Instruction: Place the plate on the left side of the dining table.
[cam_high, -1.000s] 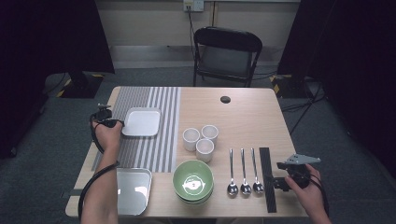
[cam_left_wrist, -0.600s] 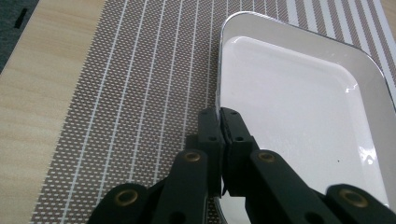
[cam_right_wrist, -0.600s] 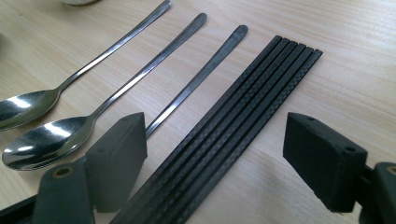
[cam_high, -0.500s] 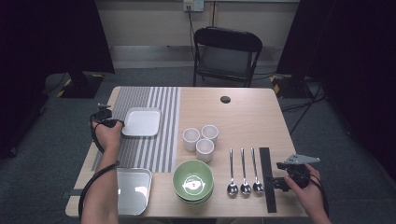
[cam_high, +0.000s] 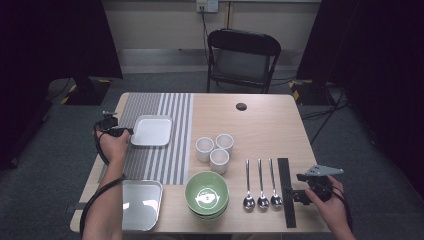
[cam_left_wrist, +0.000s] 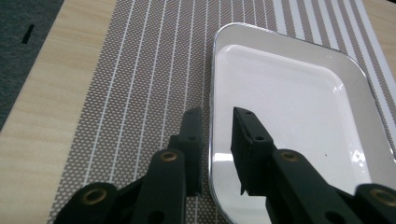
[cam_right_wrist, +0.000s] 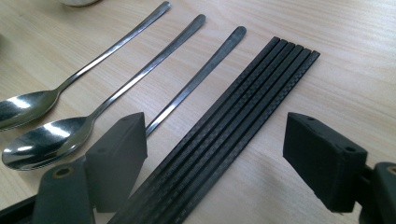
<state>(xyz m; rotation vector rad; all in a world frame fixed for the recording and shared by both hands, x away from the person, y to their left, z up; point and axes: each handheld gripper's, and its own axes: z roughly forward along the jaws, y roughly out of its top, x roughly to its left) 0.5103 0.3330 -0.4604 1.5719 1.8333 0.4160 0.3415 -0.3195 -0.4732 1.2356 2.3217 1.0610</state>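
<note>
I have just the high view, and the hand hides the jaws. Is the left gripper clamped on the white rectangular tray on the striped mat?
Observer: No. The left gripper has just been opening its jaws. The rim of the white rectangular tray sits between them, and the pads look clear of it.
Operator: And the right gripper by the cutlery?
Observer: The right gripper has its jaws wide open. They straddle the black woven-pattern chopsticks, which lie flat side by side, and touch nothing.
</note>
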